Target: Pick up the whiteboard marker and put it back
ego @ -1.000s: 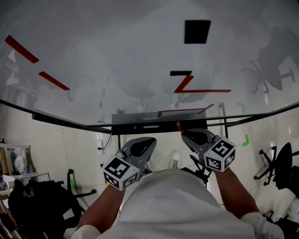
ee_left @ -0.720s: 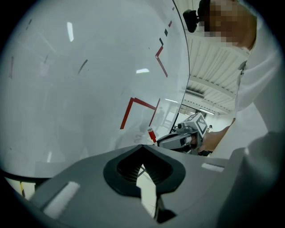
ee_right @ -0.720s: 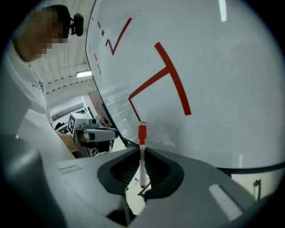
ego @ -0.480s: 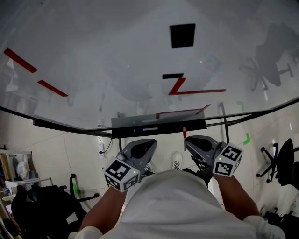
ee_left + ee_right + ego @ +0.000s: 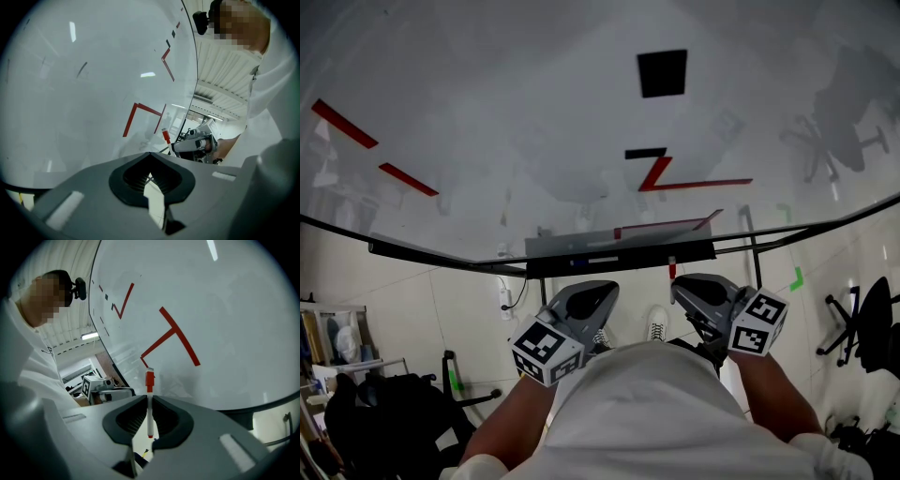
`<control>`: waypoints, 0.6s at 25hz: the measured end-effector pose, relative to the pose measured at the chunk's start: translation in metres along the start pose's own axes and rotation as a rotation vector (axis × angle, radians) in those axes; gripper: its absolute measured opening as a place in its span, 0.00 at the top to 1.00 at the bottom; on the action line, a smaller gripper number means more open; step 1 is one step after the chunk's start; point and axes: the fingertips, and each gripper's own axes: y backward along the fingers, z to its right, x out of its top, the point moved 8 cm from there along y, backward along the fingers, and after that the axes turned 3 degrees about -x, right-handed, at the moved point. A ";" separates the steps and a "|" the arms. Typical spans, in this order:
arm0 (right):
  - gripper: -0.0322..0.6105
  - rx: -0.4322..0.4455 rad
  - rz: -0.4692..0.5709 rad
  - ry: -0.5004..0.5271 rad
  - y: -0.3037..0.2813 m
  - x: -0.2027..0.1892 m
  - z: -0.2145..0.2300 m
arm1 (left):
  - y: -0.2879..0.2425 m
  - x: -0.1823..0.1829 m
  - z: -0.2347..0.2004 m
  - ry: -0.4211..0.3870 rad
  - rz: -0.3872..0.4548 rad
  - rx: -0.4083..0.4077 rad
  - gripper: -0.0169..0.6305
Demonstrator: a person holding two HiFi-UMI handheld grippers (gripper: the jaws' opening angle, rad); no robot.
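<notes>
Whiteboard [image 5: 487, 112] backdrop; marker [image 5: 149, 406] in right tool [image 5: 149, 398], barely discernible from head view

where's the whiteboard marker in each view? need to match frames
Head view: whiteboard marker lower centre, its red end poking from the right gripper.
Left gripper view: right of centre, held by the right gripper.
Right gripper view: centre, clamped between the jaws.
Shared landmark: red angled mark.

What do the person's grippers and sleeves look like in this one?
The left gripper and right gripper have grey bodies and black ribbed pads. Each carries a white cube printed with black square markers. The person wears a white top; its sleeves end above the forearms.
</notes>
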 end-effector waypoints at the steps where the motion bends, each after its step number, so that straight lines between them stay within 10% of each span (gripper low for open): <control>1: 0.89 0.000 -0.002 0.001 0.000 0.000 0.000 | 0.000 0.000 0.000 -0.002 0.000 0.000 0.95; 15: 0.89 0.009 -0.016 0.020 -0.003 -0.002 -0.001 | 0.001 0.002 0.000 0.006 0.013 0.006 0.95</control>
